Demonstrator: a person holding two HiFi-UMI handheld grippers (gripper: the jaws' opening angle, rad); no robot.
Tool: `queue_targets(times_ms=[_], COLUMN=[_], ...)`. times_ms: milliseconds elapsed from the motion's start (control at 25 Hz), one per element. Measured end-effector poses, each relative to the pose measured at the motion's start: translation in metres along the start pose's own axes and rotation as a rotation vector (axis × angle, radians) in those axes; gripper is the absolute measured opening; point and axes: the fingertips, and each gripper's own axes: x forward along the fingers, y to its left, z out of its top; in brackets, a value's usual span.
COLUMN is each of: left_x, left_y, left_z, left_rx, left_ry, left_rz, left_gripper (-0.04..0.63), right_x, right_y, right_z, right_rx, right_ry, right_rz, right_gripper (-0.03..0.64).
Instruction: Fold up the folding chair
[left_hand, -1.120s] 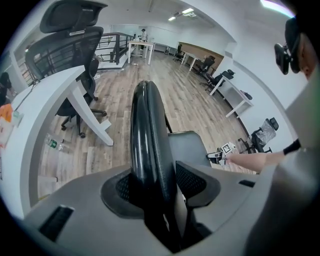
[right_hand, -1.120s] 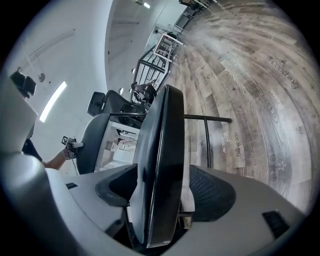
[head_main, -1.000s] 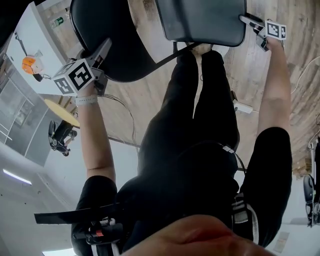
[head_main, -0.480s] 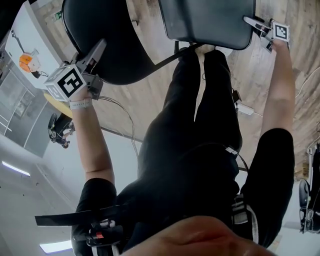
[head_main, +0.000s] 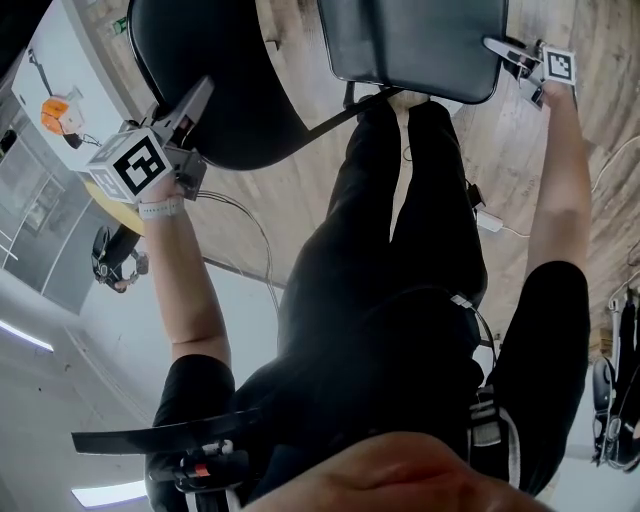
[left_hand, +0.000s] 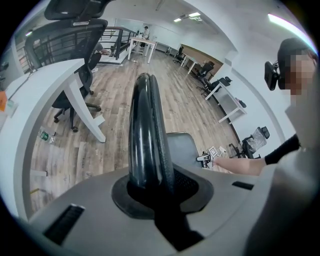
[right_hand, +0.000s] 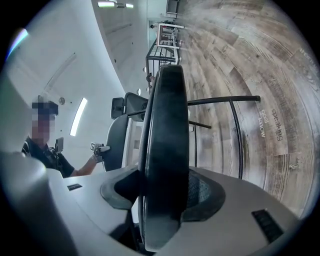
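1. While its jaws have just been closing, the left gripper clamps narrowly on the rounded rim of the black chair backrest, which runs straight out ahead between them.
2. The right gripper has jaws also just closing; they stand wider and grip the edge of the chair seat, which sits between them.
3. Wooden floor lies beyond that gripper's tips.

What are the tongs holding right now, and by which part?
The left tongs clamp the chair's backrest by its rim; the right tongs clamp the seat by its edge. Both have just been closing.
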Motion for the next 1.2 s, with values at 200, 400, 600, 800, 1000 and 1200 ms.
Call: queue_targets(times_ms=[200, 400, 600, 800, 1000, 1200], left_x=[-0.008, -0.004, -0.049, -0.106, -0.123, -0.131], left_y=[-0.007, -0.019, -0.001, 0.037, 0.062, 0.084], left_z=[0.009, 0.023, 0.018, 0.016, 0.018, 0.021], left_rx=[0.000, 0.001, 0.002, 0.012, 0.016, 0.011], left_ry=[-0.018, -0.025, -0.033, -0.045, -0.044, -0.041], left_rz=[-0.007, 0.003, 0.016, 0.033, 0.050, 0.038], left_gripper=[0.064, 0.057, 0.057, 0.057, 0.057, 0.057], right_x=[0.013, 0.020, 0.074, 0.154, 0.203, 0.245], right_y=[0.033, 0.065, 0.140, 0.222, 0.256, 0.275], right_z=[0.002, 0.013, 0.003, -0.008, -0.009, -0.008], right_rx=[0.018, -0.022, -0.102, -0.188, -0.237, -0.281], right_ry=[0.025, 0.016, 0.031, 0.089, 0.132, 0.176], right_rz=[-0.017, 0.012, 0.097, 0.199, 0.269, 0.268], right_gripper=[0.229, 0.207, 0.179, 0.143, 0.109, 0.103])
